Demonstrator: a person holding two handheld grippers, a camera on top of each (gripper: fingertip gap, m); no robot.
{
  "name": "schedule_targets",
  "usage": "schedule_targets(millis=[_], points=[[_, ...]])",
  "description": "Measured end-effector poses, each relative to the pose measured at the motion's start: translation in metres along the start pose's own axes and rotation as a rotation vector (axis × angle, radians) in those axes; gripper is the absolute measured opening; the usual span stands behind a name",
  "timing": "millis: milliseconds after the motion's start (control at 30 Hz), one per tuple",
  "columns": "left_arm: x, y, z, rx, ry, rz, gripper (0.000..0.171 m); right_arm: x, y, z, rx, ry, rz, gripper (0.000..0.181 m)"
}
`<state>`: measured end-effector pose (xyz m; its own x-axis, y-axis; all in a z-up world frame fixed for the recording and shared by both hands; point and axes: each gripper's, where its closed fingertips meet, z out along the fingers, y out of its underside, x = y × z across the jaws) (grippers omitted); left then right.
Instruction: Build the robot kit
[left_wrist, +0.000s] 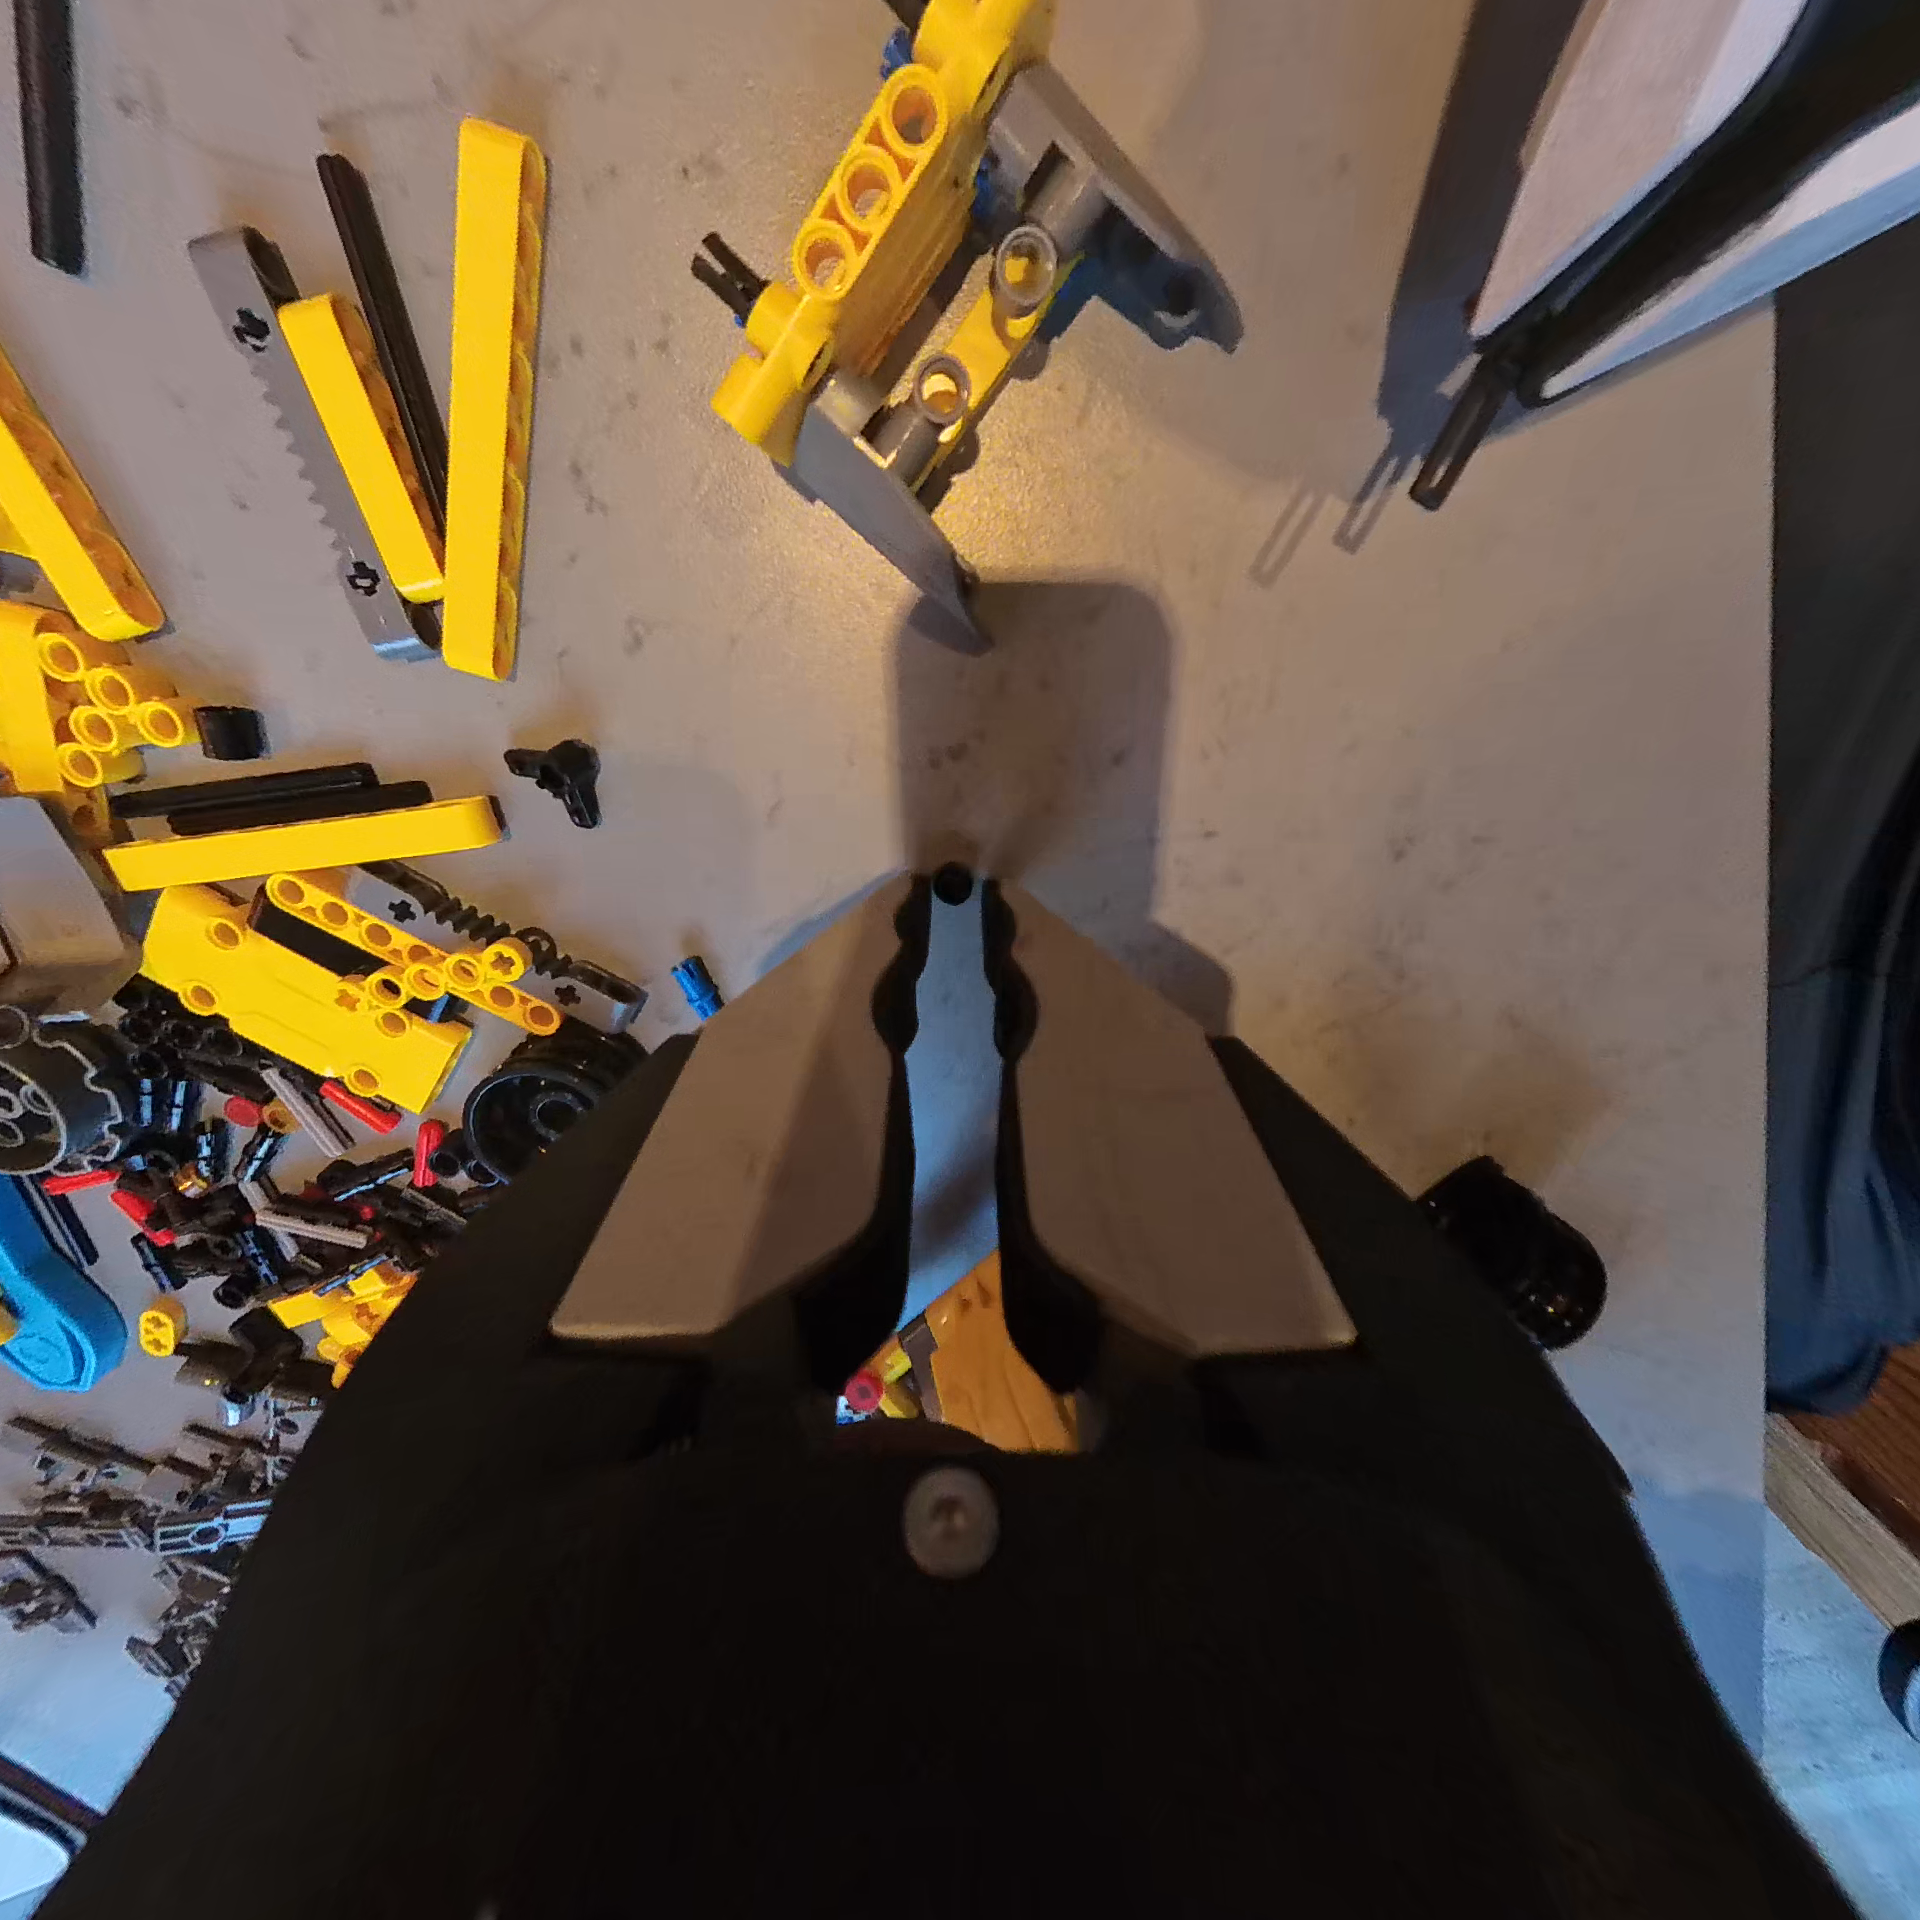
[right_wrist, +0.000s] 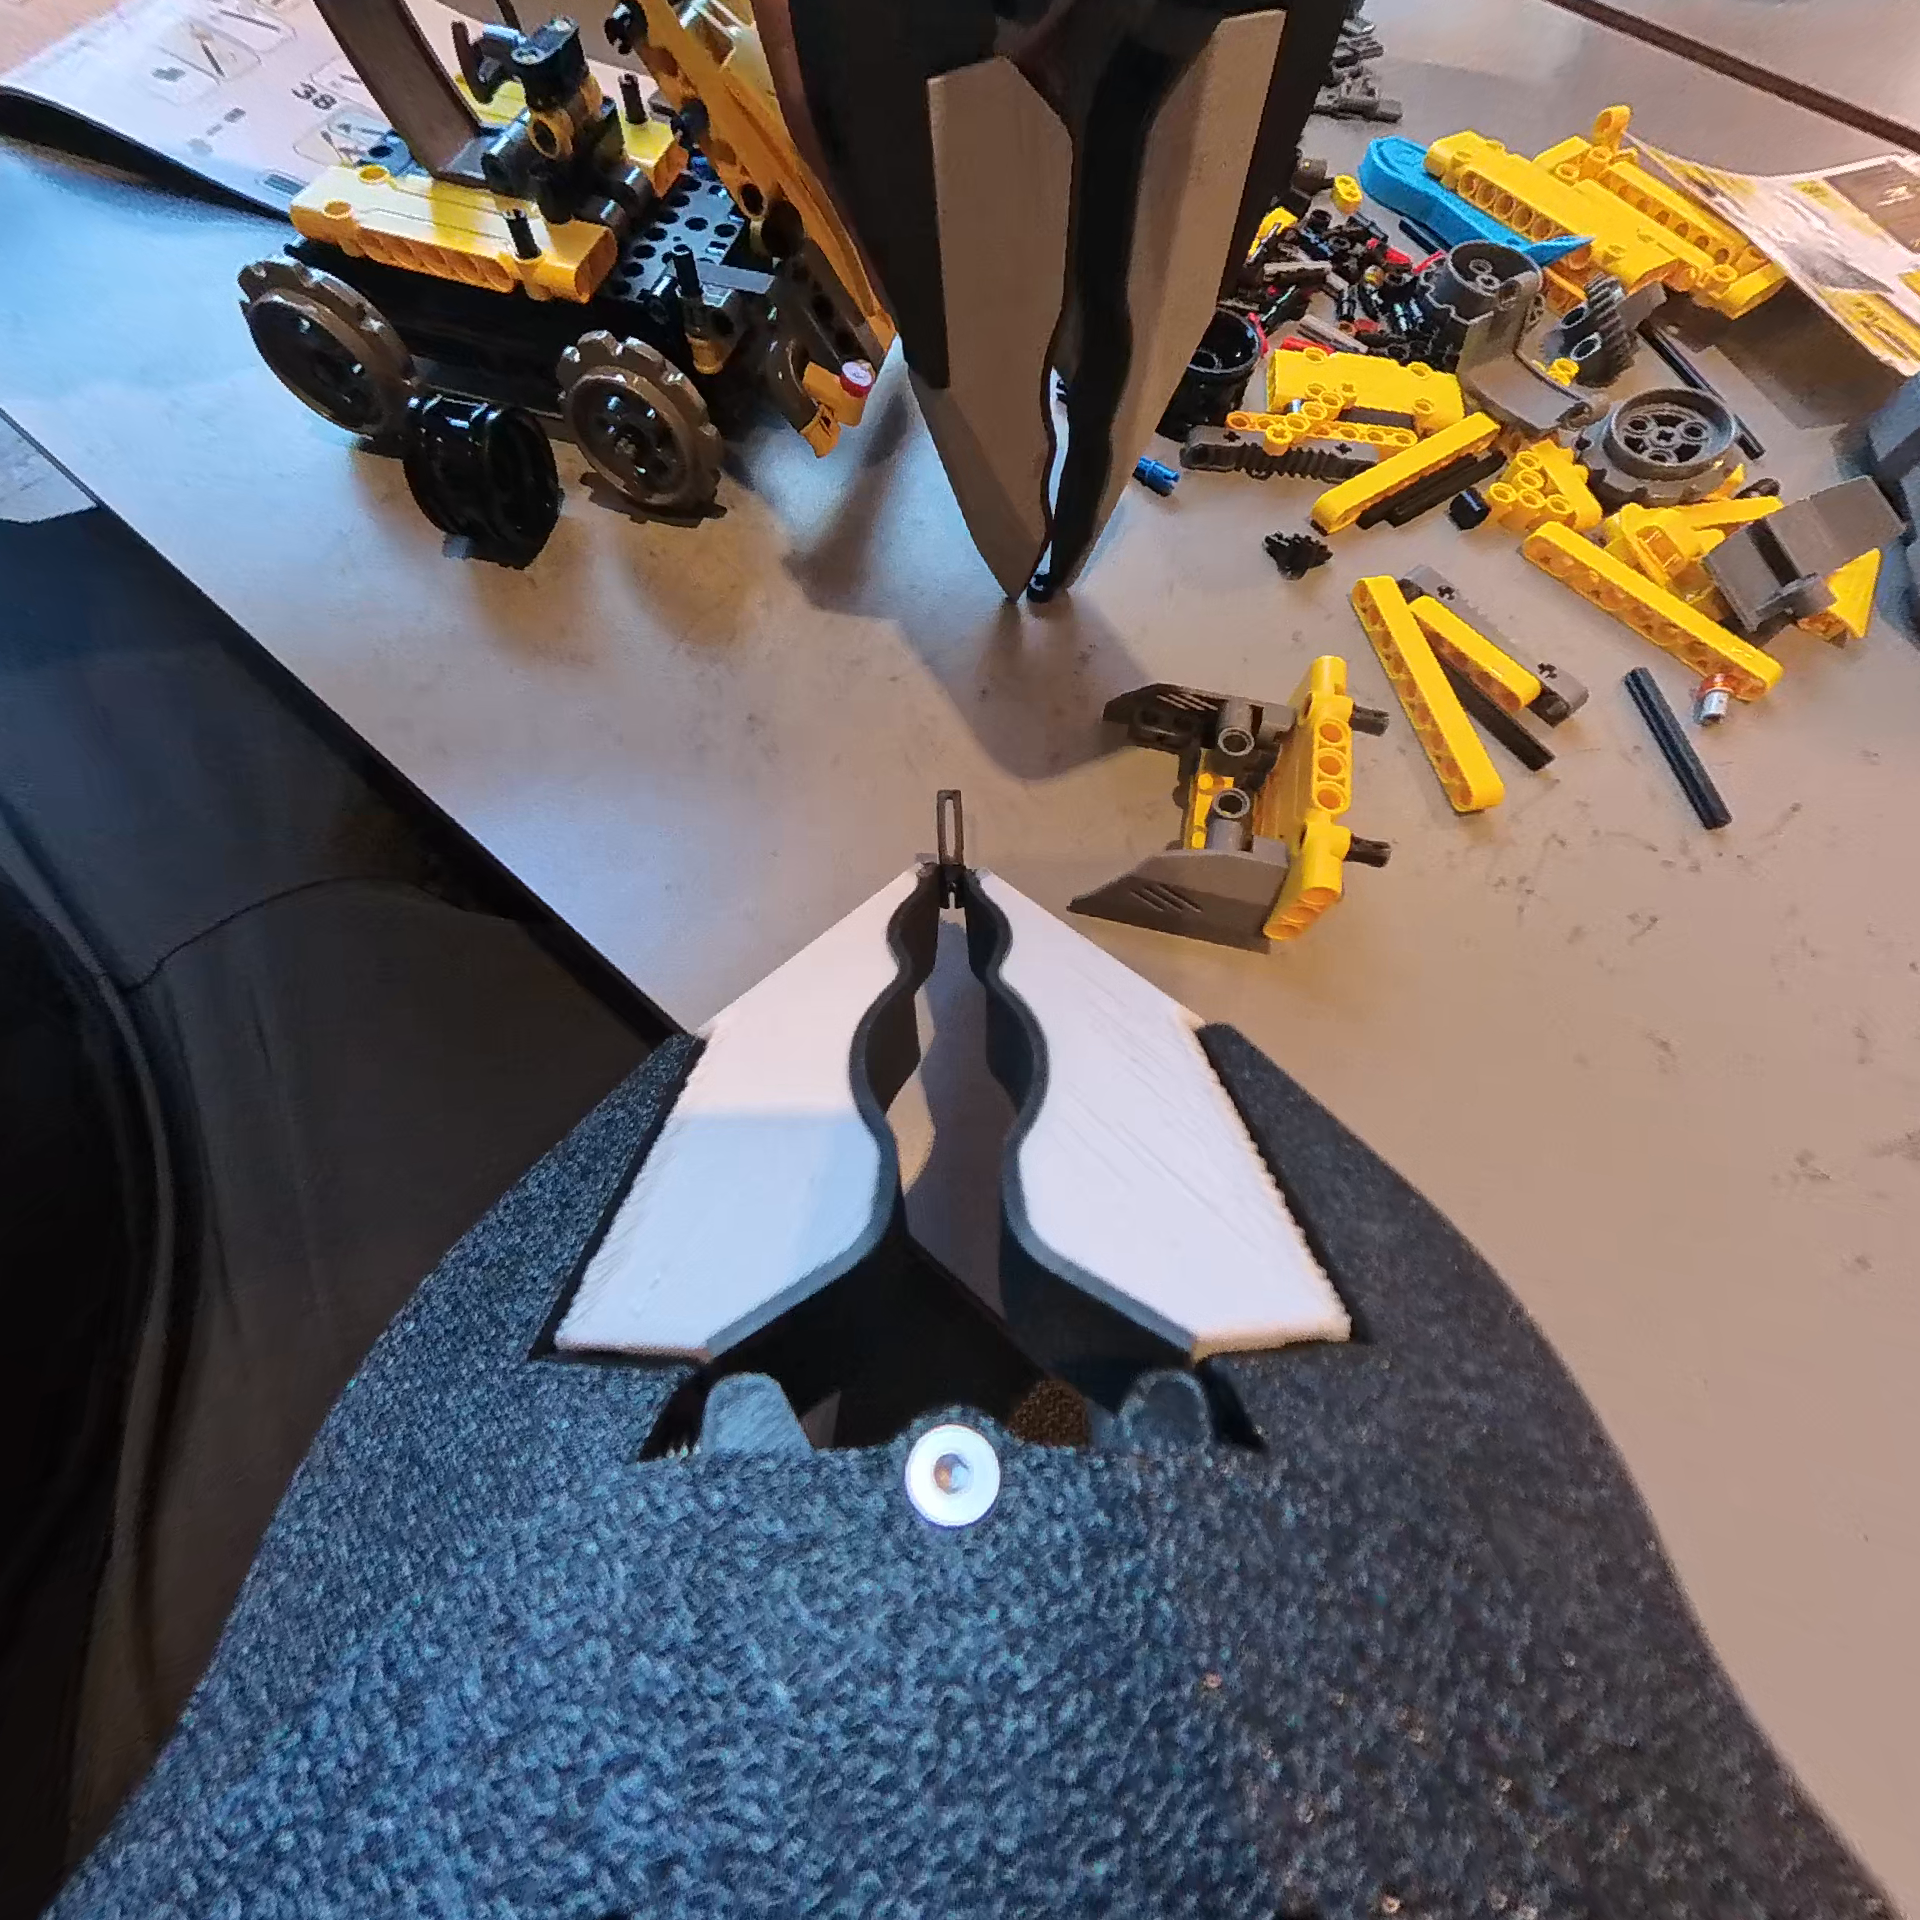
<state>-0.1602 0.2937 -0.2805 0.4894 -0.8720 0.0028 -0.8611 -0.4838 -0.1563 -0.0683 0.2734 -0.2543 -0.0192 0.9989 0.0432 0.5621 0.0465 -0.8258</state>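
My left gripper is shut on a small black pin and points down just above the grey table. It also shows in the right wrist view, tips near the table. My right gripper is shut on a thin black rod piece that sticks out past its tips. It shows at the upper right of the left wrist view. A yellow and grey bucket assembly lies on the table between the two grippers, touched by neither.
A yellow and black wheeled model stands at the back left with a loose black wheel beside it. A pile of yellow beams, black pins and gears fills one side. Instruction sheets lie behind. The table edge runs near my right gripper. The tips of one gripper are about 10 centimetres away from the tips of the other.
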Motion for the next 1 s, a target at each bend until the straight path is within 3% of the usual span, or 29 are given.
schedule_targets(millis=[333,433,567,667,800,900,1000], points=[[-0.001,0.000,0.000,0.000,-0.016,-0.004,0.006,-0.001,0.000,0.000,0.000,0.001,-0.001,0.004],[0.002,0.000,-0.014,0.015,-0.058,0.012,0.005,-0.005,-0.003,0.000,0.019,-0.015,-0.010,0.004],[0.031,-0.015,-0.083,0.279,-0.184,-0.028,0.005,-0.021,-0.016,-0.003,0.083,-0.090,-0.022,0.004],[0.083,-0.004,-0.133,0.602,-0.201,-0.178,0.005,-0.040,-0.029,-0.003,0.131,-0.171,-0.025,0.004],[0.138,0.070,-0.143,0.912,-0.184,-0.535,0.005,-0.083,-0.063,0.000,0.218,-0.262,-0.104,0.004],[0.176,0.127,-0.126,1.084,-0.078,-0.841,0.005,-0.133,-0.086,0.018,0.223,-0.355,-0.204,0.004],[0.206,0.162,-0.113,1.281,0.053,-1.063,0.005,-0.186,-0.104,0.049,0.186,-0.447,-0.321,0.004]])
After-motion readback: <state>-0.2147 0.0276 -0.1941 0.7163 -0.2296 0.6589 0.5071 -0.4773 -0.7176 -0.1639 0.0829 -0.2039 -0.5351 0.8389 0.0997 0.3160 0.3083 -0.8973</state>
